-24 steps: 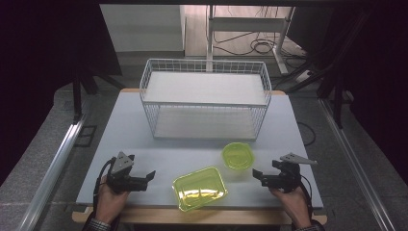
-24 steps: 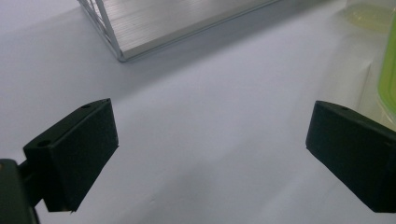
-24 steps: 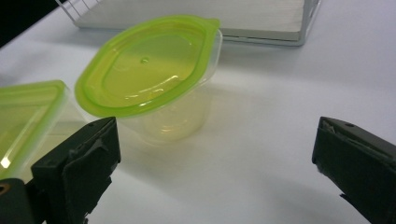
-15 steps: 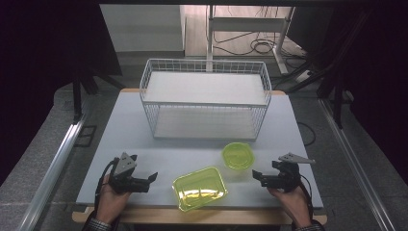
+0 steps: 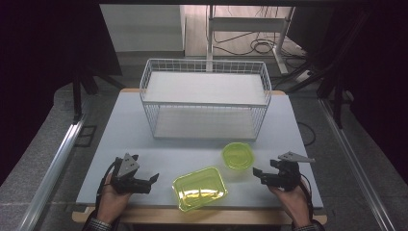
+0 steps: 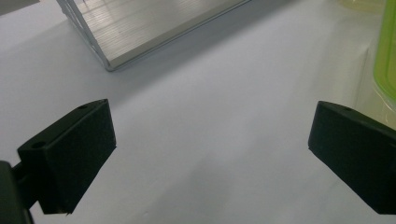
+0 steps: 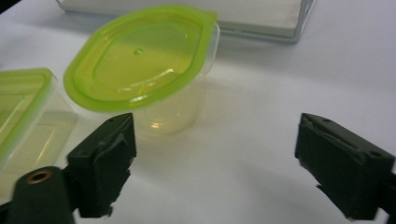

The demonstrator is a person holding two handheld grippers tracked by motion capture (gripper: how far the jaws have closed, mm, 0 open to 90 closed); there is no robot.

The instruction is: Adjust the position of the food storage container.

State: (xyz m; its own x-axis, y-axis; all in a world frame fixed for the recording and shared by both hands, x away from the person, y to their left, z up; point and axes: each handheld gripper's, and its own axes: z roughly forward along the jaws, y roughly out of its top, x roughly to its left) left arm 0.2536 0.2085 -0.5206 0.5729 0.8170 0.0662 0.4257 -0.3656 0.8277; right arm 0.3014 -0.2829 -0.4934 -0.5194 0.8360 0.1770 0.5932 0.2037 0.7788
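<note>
Two hands are holding grippers low over a pale bench (image 5: 144,139). The left gripper (image 5: 153,179) is sitting near the front left corner of the bench. Its fingers (image 6: 70,154) are standing wide apart, and nothing is lying between them but bare bench. The tips are pointing across at the flat box (image 5: 199,187), which is lying just beside them. In the left gripper view the green edge of that box (image 6: 386,56) is showing at the far right.

The right gripper (image 5: 256,174) is sitting near the front right of the bench. Its fingers (image 7: 105,163) are also standing wide apart and are holding nothing. The round tub (image 5: 237,155) is standing upright just ahead of them, a little toward the rack, and is not touching them. In the right gripper view the tub (image 7: 149,84) is showing close up, with a green lid lying on a clear cup. It is sitting just past the left finger, not between the two.

The flat box has a green lid too. It is lying near the front edge, between the two grippers, and the tub is standing near its far right corner, a little apart from it.

A white wire rack (image 5: 204,103) is standing farther back in the middle of the bench, well apart from both grippers.
</note>
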